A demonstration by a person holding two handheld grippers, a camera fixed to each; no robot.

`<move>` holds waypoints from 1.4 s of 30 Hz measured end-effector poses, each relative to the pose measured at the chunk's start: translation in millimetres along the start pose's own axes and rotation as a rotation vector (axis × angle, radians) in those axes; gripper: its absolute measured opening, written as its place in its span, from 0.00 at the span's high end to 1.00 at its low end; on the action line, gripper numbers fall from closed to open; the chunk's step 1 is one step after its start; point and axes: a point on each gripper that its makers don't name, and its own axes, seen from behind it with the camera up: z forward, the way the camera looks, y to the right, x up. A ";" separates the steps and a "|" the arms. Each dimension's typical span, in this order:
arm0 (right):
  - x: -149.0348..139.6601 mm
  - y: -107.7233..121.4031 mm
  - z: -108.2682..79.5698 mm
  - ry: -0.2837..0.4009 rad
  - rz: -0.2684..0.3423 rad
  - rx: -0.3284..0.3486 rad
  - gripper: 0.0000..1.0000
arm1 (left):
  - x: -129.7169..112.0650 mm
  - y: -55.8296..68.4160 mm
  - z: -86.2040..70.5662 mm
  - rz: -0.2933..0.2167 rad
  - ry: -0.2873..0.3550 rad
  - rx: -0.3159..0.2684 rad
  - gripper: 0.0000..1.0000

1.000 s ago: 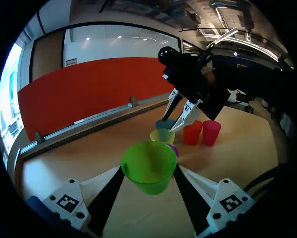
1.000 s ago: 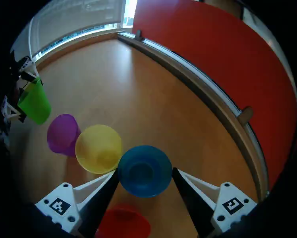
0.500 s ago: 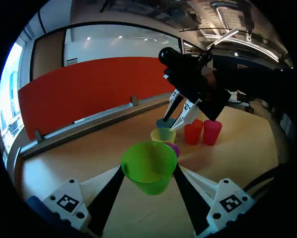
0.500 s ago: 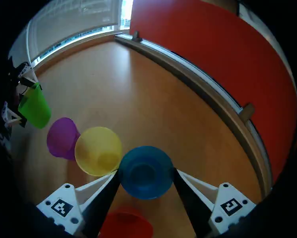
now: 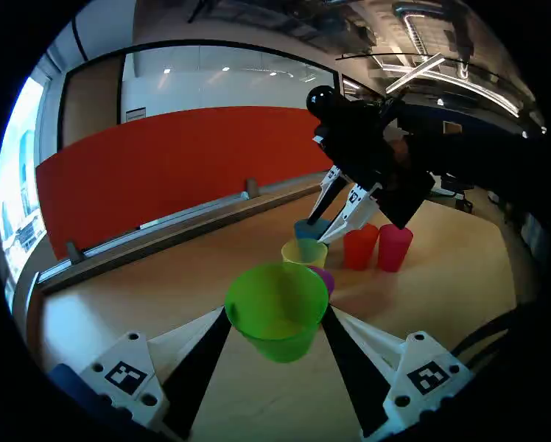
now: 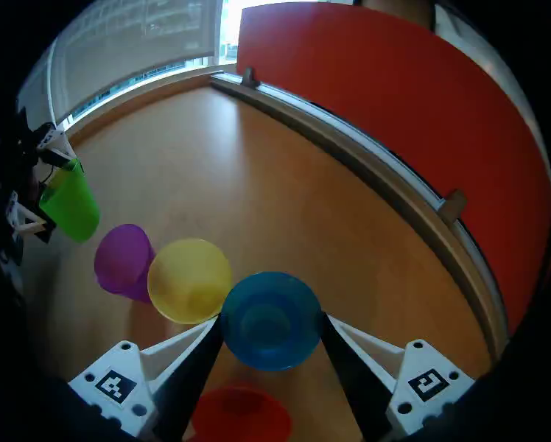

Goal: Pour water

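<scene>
Your left gripper (image 5: 277, 318) is clenched on the green cup (image 5: 275, 295), holding it over the wooden table (image 5: 165, 295). Your right gripper (image 6: 269, 321) grasps the blue cup (image 6: 269, 342), just beside the yellow cup (image 6: 189, 280). The purple cup (image 6: 123, 258), red cup (image 5: 358, 247) and pink cup (image 5: 393, 247) stand near.

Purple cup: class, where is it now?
In the right gripper view, the purple cup stands on the table directly left of the yellow cup, with the green cup farther left.

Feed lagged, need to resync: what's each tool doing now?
Left tool: shut on the green cup.
Right tool: shut on the blue cup.
</scene>
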 end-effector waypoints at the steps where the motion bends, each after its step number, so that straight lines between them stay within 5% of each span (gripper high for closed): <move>1: 1.3 -0.4 -1.8 0.008 0.004 -0.001 0.07 | 0.3 0.0 -0.6 0.000 0.000 0.001 0.13; 17: 20.3 -25.0 -52.6 0.173 0.051 -0.017 0.07 | 8.4 4.5 -18.3 0.000 0.009 0.024 0.13; 32: 11.3 -86.0 -119.0 0.306 0.037 -0.034 0.07 | 24.7 37.5 -49.6 0.010 0.042 0.017 0.13; 42: -9.1 -128.8 -146.1 0.383 0.030 -0.056 0.07 | 24.4 65.9 -72.1 0.032 0.043 -0.002 0.13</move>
